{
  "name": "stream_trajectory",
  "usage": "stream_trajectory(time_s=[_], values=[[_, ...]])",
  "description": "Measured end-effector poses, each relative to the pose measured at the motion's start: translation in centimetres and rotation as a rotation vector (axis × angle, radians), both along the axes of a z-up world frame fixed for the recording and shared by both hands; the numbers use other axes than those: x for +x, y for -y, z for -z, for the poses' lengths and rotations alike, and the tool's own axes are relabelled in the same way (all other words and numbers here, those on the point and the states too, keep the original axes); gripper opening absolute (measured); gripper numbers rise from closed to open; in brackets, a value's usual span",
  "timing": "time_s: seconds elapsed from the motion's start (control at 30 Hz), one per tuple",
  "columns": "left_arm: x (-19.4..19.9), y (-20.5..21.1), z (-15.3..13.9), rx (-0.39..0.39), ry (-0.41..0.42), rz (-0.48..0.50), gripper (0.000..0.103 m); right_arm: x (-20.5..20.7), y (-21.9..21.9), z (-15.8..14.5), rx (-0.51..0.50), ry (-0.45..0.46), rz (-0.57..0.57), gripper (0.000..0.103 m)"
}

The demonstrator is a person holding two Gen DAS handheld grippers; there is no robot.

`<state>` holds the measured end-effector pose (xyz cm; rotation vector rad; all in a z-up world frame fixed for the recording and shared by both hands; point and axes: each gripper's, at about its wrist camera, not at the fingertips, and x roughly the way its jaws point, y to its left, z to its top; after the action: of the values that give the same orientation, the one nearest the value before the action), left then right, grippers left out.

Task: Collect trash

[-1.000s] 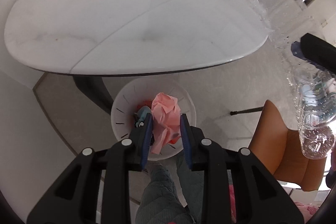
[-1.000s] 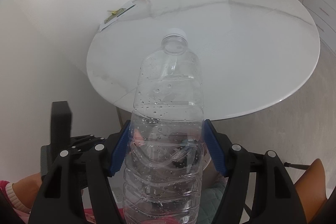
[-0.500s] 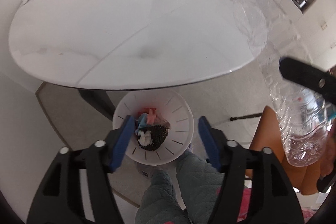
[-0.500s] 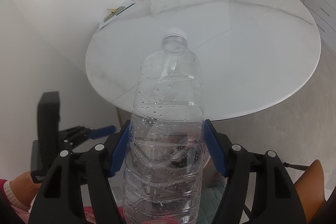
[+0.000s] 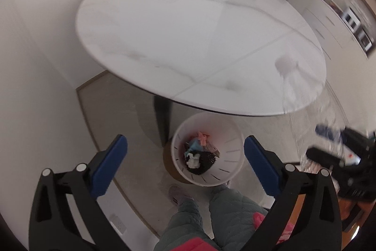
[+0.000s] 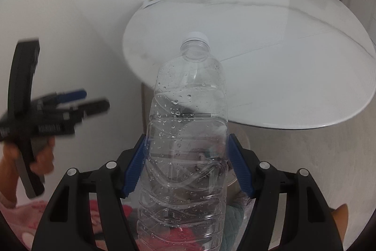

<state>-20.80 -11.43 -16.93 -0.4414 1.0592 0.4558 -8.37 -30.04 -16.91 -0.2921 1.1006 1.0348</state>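
Left wrist view: the left gripper hangs above the floor with its blue-padded fingers spread wide, nothing between them; the jaws have just been opening. Directly below, framed between the fingers, stands the white trash bin on the floor beside the dark pedestal of the round white desk. Inside the bin lie a pink crumpled piece, a bluish scrap, something white and a black mesh-like item; details are too small to tell. The person's quilted grey-green trouser legs and a slipper appear at the bottom edge. At the right edge the right gripper shows, blurred, with the clear bottle streaked in front of the desk rim. Right wrist view: the right gripper is closed partway on the clear plastic bottle, pads pressing both sides of its ribbed body; the bottle points away from the camera, white cap on, droplets inside. The desk lies beyond, carrying a wall-side clock, a white box and papers. The left gripper is at the left, held by a hand.
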Motion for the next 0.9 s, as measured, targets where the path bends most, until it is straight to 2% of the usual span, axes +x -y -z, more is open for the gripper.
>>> stream_trajectory(time_s=[0.27, 0.4, 0.57, 0.67, 0.8, 0.9], values=[[-2.3, -2.3, -0.1, -0.020, 0.013, -0.076, 0.095, -2.8, -2.3, 1.6, -0.091, 0.022, -0.228, 0.068], [-2.9, -2.7, 0.1, -0.023, 0.011, -0.090, 0.095, -3.6, -3.4, 3.7, -0.174, 0.006, -0.321, 0.068], [-3.0, -2.9, 0.5, -0.021, 0.003, -0.093, 0.095, -2.7, -5.1, 6.8, -0.255, -0.029, -0.342, 0.068], [-3.0, -2.9, 0.6, -0.019, -0.003, -0.093, 0.095, -1.8, -7.0, 8.5, -0.289, -0.021, -0.347, 0.069], [-2.7, -3.0, 0.8, -0.017, -0.013, -0.094, 0.095, -0.1, -9.4, 10.1, -0.305, -0.032, -0.313, 0.083], [-2.4, -3.0, 0.7, -0.015, -0.015, -0.094, 0.095, 0.8, -10.5, 9.8, -0.286, -0.040, -0.293, 0.085]])
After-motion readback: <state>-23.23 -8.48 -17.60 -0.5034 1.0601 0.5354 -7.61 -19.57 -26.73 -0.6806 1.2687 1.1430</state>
